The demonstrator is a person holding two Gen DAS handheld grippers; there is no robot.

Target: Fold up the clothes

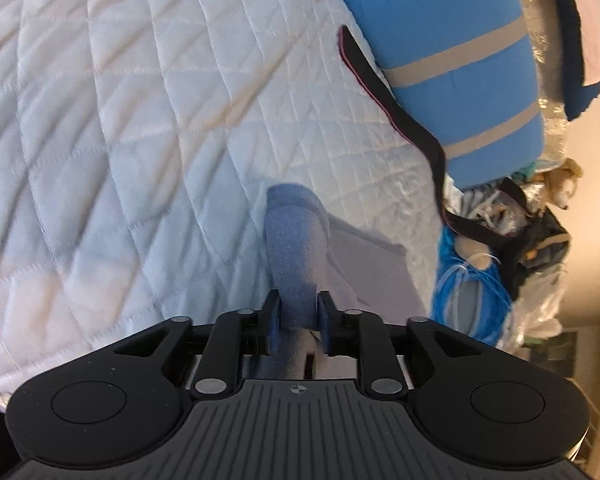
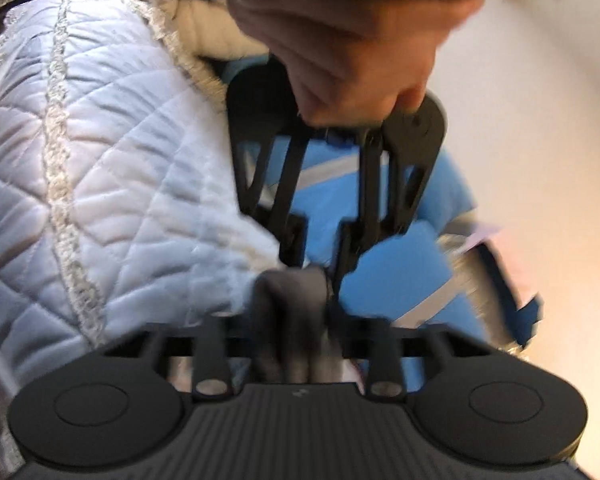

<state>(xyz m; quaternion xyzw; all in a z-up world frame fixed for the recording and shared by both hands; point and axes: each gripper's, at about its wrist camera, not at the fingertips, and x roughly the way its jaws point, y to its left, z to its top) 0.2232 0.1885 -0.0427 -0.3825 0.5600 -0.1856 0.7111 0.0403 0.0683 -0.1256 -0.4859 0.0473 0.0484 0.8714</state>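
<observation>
A blue-grey garment (image 1: 292, 240) with a pale lilac part (image 1: 364, 256) hangs over the white quilted bedspread (image 1: 140, 120). My left gripper (image 1: 298, 308) is shut on a bunched fold of it. In the right wrist view the same cloth looks dark grey (image 2: 290, 292) and runs between the fingers of my right gripper (image 2: 292, 328), which is shut on it; those fingers are blurred. The left gripper (image 2: 320, 248) faces the right one from just beyond, its tips on the same fold. A person's hand (image 2: 352, 52) in a black sleeve holds it.
A blue rolled bundle (image 1: 452, 60) with grey stripes lies at the bedspread's right edge, with a black strap (image 1: 384, 80) beside it. Beyond it is a pile of bags and shiny wrapping (image 1: 532, 232). A pale wall (image 2: 540, 120) stands to the right.
</observation>
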